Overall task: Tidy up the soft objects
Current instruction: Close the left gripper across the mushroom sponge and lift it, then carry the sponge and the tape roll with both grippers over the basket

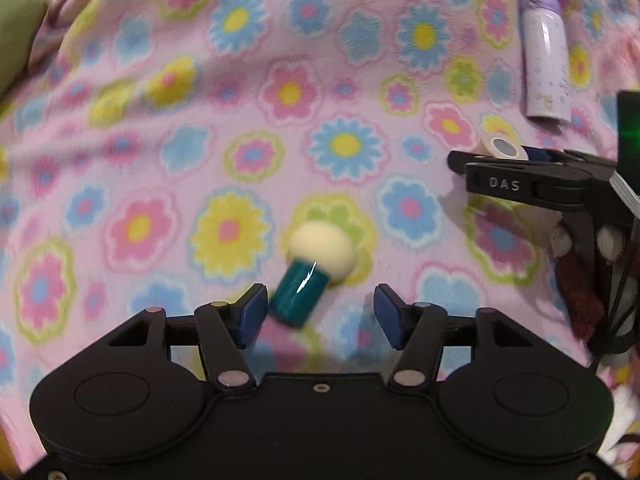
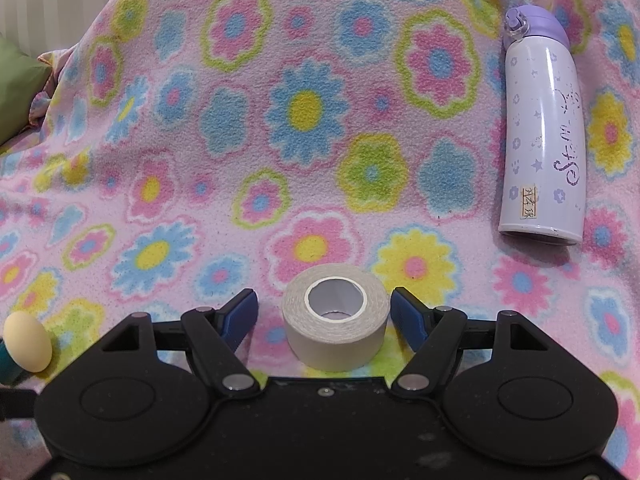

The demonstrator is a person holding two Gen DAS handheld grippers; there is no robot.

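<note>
A makeup sponge (image 1: 308, 264) with a cream head and a teal handle lies tilted on the flowered fleece blanket (image 1: 240, 120). Its handle reaches in between the fingers of my left gripper (image 1: 320, 314), close to the left pad (image 1: 252, 312) and well clear of the right one. That gripper is open. A beige tape roll (image 2: 334, 316) stands between the fingers of my right gripper (image 2: 324, 312), with a gap at the left pad (image 2: 242, 314), so this gripper is open too. The left wrist view shows the right gripper (image 1: 496, 156) around the tape roll (image 1: 502, 146). The sponge (image 2: 28, 342) is at the right wrist view's left edge.
A lilac-capped white bottle (image 2: 544, 140) lies on the blanket at the far right, also seen as the bottle (image 1: 546, 60) in the left wrist view. A green cushion (image 2: 16, 92) sits at the far left. A furry white and dark red thing (image 1: 580, 300) is partly hidden behind the right gripper.
</note>
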